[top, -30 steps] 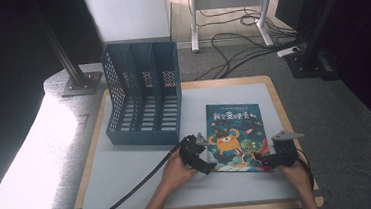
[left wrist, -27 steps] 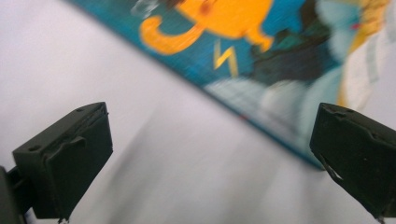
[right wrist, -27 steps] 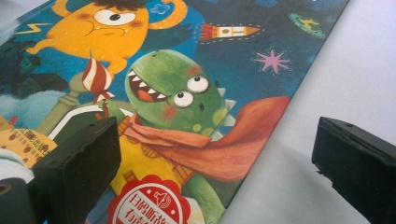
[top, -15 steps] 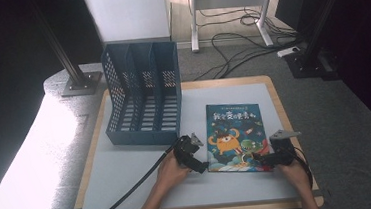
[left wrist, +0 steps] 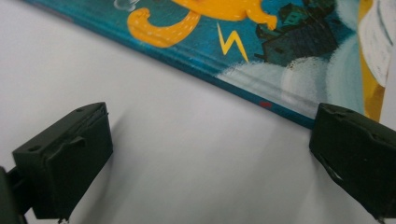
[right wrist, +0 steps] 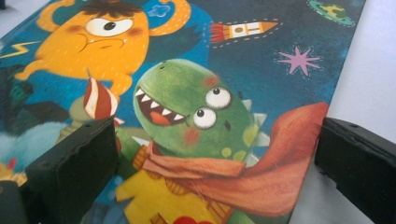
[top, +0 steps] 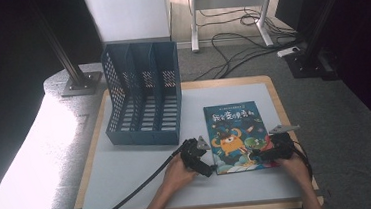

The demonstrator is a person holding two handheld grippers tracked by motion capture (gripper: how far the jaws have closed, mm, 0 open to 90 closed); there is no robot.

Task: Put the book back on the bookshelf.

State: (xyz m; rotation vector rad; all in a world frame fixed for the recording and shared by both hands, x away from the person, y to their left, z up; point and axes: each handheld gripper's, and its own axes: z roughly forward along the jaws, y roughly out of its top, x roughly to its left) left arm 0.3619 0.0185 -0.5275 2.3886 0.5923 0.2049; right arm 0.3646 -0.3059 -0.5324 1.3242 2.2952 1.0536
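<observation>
The picture book (top: 237, 136) is lying flat on the grey mat (top: 129, 174), its long sides running away from the person, with bare mat showing all around it. A blue file rack (top: 143, 100) is standing well apart on the left, on the wooden table (top: 91, 157). Cables are trailing over the floor (top: 355, 121) beyond. The left gripper (top: 204, 164) is sitting open at the book's near left corner, one jaw just touching the edge. The right gripper (top: 255, 155) is spreading wide over the cover's near right part, gripping nothing.

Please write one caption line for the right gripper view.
Open right tool poised over the picture book lying flat on the table.
</observation>
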